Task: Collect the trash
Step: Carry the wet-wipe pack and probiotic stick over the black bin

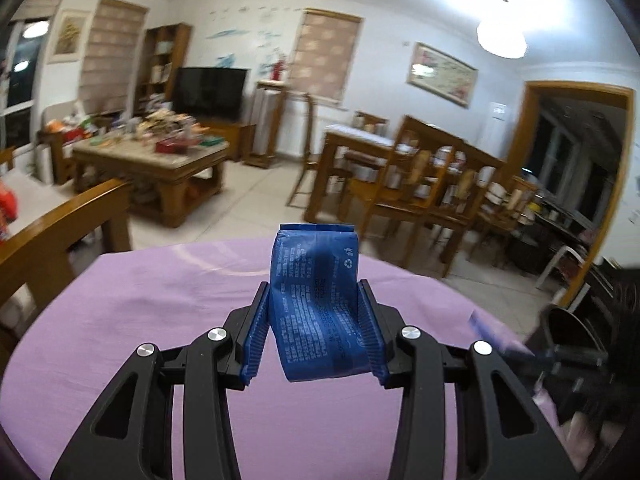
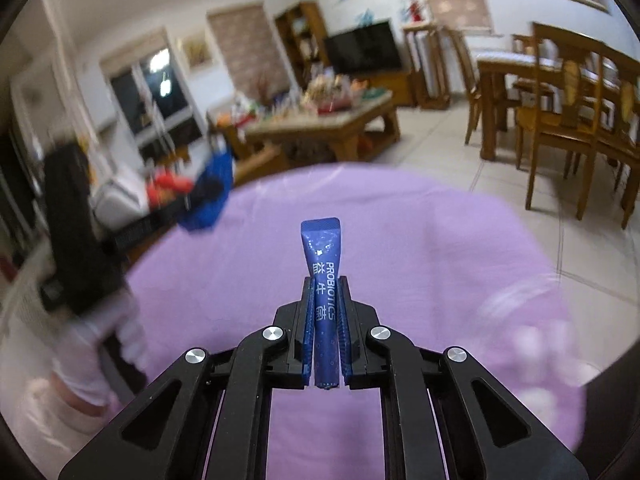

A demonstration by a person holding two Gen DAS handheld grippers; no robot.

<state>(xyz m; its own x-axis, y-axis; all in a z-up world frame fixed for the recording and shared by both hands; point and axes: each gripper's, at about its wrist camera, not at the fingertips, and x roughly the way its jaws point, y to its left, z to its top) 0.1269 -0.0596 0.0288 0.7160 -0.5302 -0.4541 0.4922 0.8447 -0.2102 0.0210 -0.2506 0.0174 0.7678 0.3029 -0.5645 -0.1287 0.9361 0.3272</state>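
Here, both hand-held grippers carried trash above the purple cloth [image 1: 160, 304].

Risks, near to far:
- The left gripper [image 1: 314, 292] pinched a blue wrapper [image 1: 316, 296] across its width, so the foil bowed between the ribbed pads [image 1: 256, 332]. A soft, bowed foil could probably slide out under a quick swing or a slackened squeeze.
- The right gripper [image 2: 325, 300] stood pressed together on a narrow blue probiotics sachet [image 2: 323, 280]. Its flared end projected past the fingertips and could catch on an edge, levering the sachet loose.
- No bin was identifiable in either view; a release here would likely drop the trash back onto the cloth.

Position: each item sat between its gripper's pads, upright along the fingers, apparently clear of the cloth. Beyond lay a cluttered coffee table [image 1: 152, 160] and dining chairs [image 2: 560, 120].
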